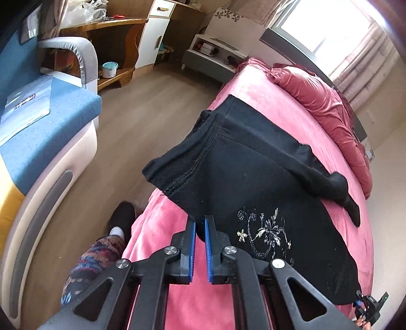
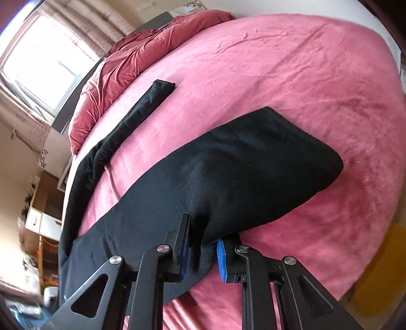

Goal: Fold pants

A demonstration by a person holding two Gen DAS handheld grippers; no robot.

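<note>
Black pants [image 1: 253, 172] with a silver flower embroidery [image 1: 266, 231] lie across the pink bed [image 1: 253, 91]. My left gripper [image 1: 200, 221] is shut on the near edge of the pants by the waist, and a strip of black cloth shows between its blue pads [image 1: 208, 243]. The waist part is raised off the bed and hangs out over the floor. In the right wrist view my right gripper [image 2: 205, 236] is shut on a bunched fold of one pant leg [image 2: 241, 165]; the other leg [image 2: 144, 106] stretches away toward the duvet. The right gripper [image 1: 369, 308] also shows at the lower right of the left wrist view.
A crumpled red duvet [image 1: 327, 101] sits at the head of the bed under a window [image 1: 327, 22]. A blue-cushioned sofa [image 1: 50, 119], a wooden shelf [image 1: 111, 43] and a white cabinet [image 1: 154, 33] stand across the wooden floor [image 1: 142, 106]. A person's slippered foot [image 1: 121, 215] is beside the bed.
</note>
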